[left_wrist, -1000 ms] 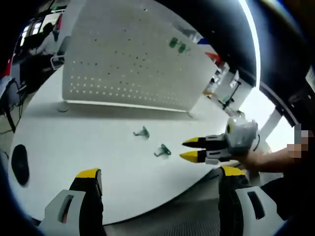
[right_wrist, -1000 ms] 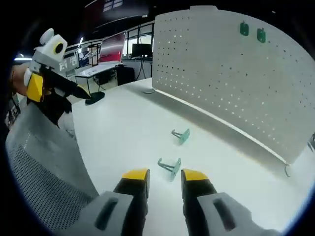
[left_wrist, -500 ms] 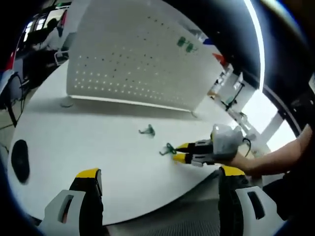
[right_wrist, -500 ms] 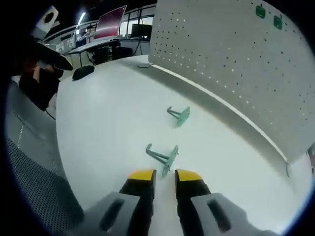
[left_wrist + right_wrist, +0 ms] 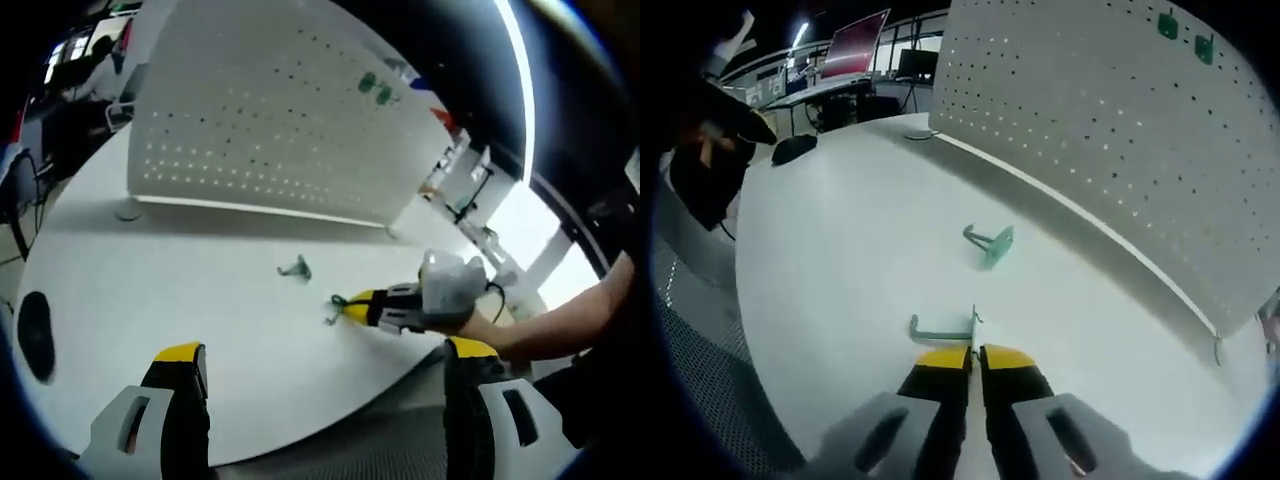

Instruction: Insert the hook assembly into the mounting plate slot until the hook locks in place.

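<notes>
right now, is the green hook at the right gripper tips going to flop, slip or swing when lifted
The near hook looks rigid, so probably no flop. The right gripper pinches only its thin plate edge, so it may pivot or slip. It looks small and light.

Our left gripper [image 5: 320, 375] has two grey jaws, each capped with a yellow tip over a black section, and each grey body carries a dark oblong slot. Our right gripper [image 5: 974, 358] is built alike: grey moulded jaw bodies, black fronts, yellow tips. In the left gripper view the right gripper [image 5: 352, 308] shows its yellow-tipped black jaws ahead of a pale grey housing, with a thin dark cable looping behind it.
</notes>
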Demonstrator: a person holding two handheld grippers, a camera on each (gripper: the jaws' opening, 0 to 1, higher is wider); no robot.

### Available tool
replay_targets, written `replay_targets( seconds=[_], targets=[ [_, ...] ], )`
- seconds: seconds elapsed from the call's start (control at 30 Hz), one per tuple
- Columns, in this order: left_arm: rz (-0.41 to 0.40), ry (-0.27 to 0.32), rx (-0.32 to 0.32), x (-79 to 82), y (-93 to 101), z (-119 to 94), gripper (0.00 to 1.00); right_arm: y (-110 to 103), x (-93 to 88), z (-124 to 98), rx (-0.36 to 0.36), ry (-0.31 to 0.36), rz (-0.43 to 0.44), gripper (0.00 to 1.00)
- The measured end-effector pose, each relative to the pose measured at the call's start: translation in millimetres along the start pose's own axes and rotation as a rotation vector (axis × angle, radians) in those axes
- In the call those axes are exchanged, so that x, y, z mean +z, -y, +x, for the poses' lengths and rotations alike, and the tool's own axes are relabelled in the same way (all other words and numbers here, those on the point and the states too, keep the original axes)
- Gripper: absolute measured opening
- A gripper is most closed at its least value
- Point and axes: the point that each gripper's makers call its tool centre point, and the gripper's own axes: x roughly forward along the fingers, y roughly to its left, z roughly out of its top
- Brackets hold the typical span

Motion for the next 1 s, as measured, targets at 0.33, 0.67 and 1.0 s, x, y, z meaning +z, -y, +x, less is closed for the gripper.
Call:
replay_targets(
  seconds=[0.33,0.67,1.0],
  targets=[
    [-0.003,0.014,-0.006,4.1,-1.0,-1,1.00,6,7.9,-2,-0.006,0.024,0.039,0.00],
    [0.013,0.036,-0.018,17.6,2.1,-5,1.00,28,33.2,-14,-0.047,0.085,0.093,0.00],
    [0.033,0.069,-0.001,30.4,-5.2,-17,1.00,45,63.9,-30,-0.072,0.149,0.136,0.00]
  ],
)
